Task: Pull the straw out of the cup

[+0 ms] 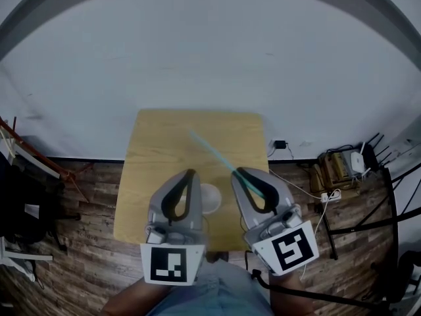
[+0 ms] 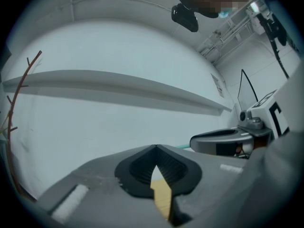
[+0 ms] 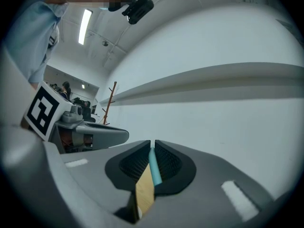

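In the head view a teal straw point(image 1: 217, 157) slants up and to the left over the wooden table point(image 1: 158, 150). Its near end is clamped in my right gripper point(image 1: 241, 172), which is shut on it. The right gripper view shows the straw point(image 3: 154, 167) pinched between the ribbed pads. A white cup point(image 1: 212, 199) stands on the table between the two grippers, partly hidden behind my left gripper point(image 1: 192, 174). The straw stays apart from the cup. The left gripper point(image 2: 156, 147) has its tips together with nothing between them. The right gripper point(image 2: 223, 141) shows beside it.
The small table stands against a white wall. On the wooden floor to the right lie cables, a power strip point(image 1: 327, 195) and a router point(image 1: 358, 160). A reddish coat stand point(image 1: 39, 160) leans at the left. The left gripper point(image 3: 92, 137) is close beside the right one.
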A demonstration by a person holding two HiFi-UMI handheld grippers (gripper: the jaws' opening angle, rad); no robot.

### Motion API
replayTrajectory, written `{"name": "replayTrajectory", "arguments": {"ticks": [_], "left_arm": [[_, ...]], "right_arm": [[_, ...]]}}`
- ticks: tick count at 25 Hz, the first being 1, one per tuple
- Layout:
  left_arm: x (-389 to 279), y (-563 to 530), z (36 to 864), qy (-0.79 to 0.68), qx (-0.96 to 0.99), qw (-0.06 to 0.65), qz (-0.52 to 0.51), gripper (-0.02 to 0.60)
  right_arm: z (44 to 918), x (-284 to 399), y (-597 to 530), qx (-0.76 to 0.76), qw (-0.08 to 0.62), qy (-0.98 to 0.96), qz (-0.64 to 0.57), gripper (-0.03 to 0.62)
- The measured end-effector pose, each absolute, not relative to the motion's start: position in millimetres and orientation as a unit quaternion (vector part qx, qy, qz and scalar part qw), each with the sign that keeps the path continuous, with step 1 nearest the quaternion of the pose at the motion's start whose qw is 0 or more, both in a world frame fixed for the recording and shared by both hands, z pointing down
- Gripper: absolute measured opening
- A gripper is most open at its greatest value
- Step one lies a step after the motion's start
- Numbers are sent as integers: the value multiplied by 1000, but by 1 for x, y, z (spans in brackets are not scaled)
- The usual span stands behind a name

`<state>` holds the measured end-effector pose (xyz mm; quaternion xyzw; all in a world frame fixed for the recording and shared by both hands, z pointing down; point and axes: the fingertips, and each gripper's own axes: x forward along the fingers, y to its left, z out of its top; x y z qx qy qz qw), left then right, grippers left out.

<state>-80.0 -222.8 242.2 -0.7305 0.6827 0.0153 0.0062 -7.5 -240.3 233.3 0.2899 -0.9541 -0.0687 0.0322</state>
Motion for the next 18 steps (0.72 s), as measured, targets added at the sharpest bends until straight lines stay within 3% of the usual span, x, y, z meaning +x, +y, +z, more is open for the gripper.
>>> {"name": "replayTrajectory", "arguments": {"ticks": [18], "left_arm": [[-80,-227,247,672,-740,7,10,20]], "right_arm": [[236,-9,-239,298,42,-950,-77,35]]}}
